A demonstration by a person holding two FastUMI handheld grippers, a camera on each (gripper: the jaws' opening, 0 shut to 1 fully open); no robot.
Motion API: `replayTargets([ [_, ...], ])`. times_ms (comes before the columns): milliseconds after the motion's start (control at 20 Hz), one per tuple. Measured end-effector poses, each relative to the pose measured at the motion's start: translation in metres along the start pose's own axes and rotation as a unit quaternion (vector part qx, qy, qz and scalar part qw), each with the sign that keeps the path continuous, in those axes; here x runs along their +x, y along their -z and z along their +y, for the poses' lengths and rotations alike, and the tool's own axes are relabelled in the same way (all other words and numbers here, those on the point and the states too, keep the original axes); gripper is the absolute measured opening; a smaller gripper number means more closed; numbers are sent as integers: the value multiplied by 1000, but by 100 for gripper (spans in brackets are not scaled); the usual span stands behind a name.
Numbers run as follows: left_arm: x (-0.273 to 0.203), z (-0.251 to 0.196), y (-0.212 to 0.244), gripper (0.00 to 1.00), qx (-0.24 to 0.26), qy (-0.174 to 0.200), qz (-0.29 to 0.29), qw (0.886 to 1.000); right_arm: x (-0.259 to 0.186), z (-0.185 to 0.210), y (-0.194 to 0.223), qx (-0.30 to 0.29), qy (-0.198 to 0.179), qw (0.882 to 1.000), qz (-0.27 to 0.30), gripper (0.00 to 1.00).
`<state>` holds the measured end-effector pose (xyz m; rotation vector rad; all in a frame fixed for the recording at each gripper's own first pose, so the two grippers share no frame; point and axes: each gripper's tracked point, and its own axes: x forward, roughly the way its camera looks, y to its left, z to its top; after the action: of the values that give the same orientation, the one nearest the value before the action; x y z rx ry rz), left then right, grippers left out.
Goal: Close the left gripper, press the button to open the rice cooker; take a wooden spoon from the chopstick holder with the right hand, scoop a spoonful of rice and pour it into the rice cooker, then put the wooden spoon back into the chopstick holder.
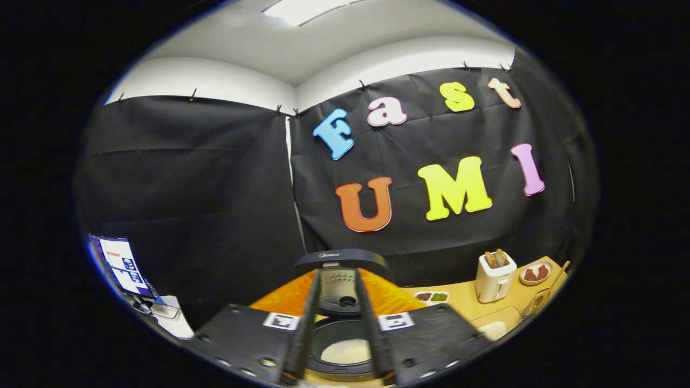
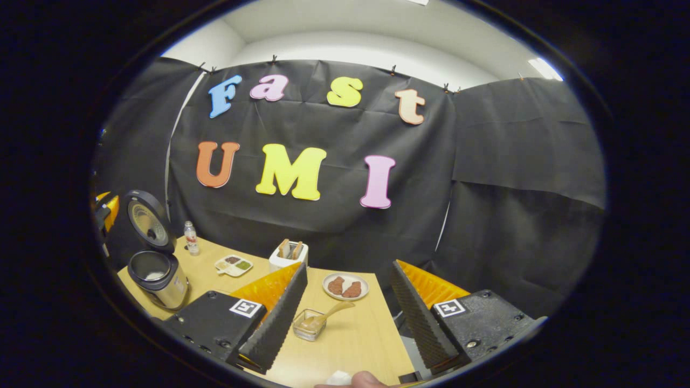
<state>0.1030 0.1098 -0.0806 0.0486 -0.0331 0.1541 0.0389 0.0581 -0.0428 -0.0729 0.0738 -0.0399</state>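
Rice cooker lid up, rice inside. Left tongs nearly closed above pot, gripping nothing. Right tongs wide open, empty; wooden spoon in chopstick holder mid-worktop.

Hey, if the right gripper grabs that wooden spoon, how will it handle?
The wooden spoon is probably stiff and light. It leans loosely in a small clear holder, so that holder may slide or tip. The right gripper stands open before it.

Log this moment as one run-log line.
black-rimmed rice cooker: lid open, rice inside | wooden spoon: in clear holder | left gripper: nearly shut, empty | right gripper: open, empty
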Motion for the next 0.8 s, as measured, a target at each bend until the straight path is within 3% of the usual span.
replayTargets([
  [100,-3,8,0,70,9,-6,2,1000,-1,1,0,4,-1,1000,-3,100],
  [300,-16,8,-4,95,14,-12,2,1000,0,0,0,18,4,1000,-7,98],
  [400,-24,10,-9,90,11,-14,0,1000,2,1,0,29,1,1000,-7,98],
  [450,-27,9,-9,95,10,-13,2,1000,3,0,0,33,3,999,-7,97],
  [800,-36,7,-20,95,-6,-3,1,1000,32,3,14,40,5,999,-2,100],
])
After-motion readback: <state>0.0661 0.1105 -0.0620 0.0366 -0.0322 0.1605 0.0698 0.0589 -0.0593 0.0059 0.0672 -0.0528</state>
